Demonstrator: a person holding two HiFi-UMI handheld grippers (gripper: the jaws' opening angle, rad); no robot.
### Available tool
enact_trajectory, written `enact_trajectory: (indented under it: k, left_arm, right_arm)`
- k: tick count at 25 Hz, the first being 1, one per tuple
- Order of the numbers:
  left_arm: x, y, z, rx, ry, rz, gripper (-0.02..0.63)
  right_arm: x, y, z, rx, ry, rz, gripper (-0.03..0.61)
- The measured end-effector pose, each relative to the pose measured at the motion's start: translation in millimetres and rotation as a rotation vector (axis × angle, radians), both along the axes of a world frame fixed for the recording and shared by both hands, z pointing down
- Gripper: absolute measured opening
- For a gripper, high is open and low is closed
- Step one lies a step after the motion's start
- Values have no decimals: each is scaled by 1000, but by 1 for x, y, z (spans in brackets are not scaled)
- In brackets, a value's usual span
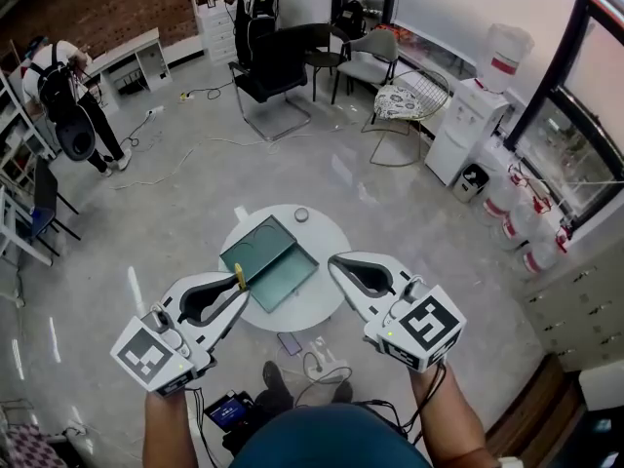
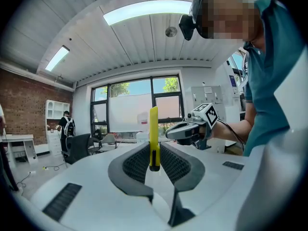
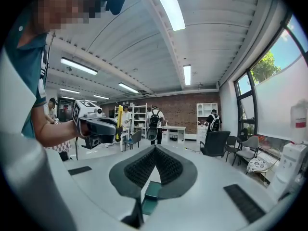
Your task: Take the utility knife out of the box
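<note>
Left hand-held gripper point(image 2: 154, 147) pinches knife point(image 2: 153, 126) by one end, clear of box point(image 1: 255, 249); right hand-held gripper point(image 3: 155, 149) closed, empty. I judge this short grip could let knife pivot and drop.

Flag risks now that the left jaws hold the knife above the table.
The left gripper pinches the utility knife only near its lower end; most stands free above, so it may pivot or slip.
Held above the table near its edge, a drop could reach the floor.
</note>
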State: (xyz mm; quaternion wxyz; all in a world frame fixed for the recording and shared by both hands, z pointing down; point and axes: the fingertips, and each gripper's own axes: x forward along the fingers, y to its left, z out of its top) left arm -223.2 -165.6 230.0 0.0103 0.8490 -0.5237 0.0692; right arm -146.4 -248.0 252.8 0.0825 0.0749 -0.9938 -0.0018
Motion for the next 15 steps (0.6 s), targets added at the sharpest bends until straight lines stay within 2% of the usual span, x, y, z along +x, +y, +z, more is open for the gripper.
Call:
enact_trajectory:
  k: [6,15]
  left_arm:
    - [4,-3,-9,-7,-4,-6,78]
    - [1,6,12,-28,-2,-13,78]
  right_arm:
    - [3,-4,-12,5,4,-6,37]
    - [4,6,2,6,15,0,37]
